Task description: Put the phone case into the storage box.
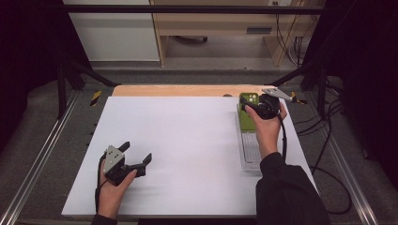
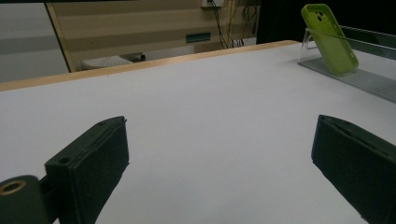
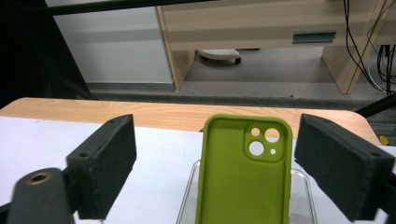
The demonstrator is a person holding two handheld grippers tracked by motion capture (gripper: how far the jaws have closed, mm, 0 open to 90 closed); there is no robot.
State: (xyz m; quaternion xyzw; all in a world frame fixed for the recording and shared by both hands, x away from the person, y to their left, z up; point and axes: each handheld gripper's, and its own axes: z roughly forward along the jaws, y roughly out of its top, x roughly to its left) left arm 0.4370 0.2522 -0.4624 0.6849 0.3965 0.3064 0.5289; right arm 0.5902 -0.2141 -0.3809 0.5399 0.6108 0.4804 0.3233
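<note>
Right tongs are positioned at the far right of the table, held by the person's right hand, w/ the grey plate on top pointing away to the right. Jaws are released: in the right gripper view they stand wide apart, one each side of the green phone case, w/ clear gaps both sides, no contact. Case stands near upright, tilted slightly back, hollow inner side and camera cut-outs facing the right tongs. It leans on a clear plastic stand, at the stand's far end. In the high view the stand is a long clear tray running front to back along the right edge of the white table cover, approx. parallel to that edge; case sits at its far end, near the bare wooden strip at the back of the table. Left tongs are at the near left of the table, well apart from case and stand, held in the left hand. Jaws also released, spread wide, nothing between them but white table surface. In the left gripper view the case shows far off at upper right, leaning on the stand.
</note>
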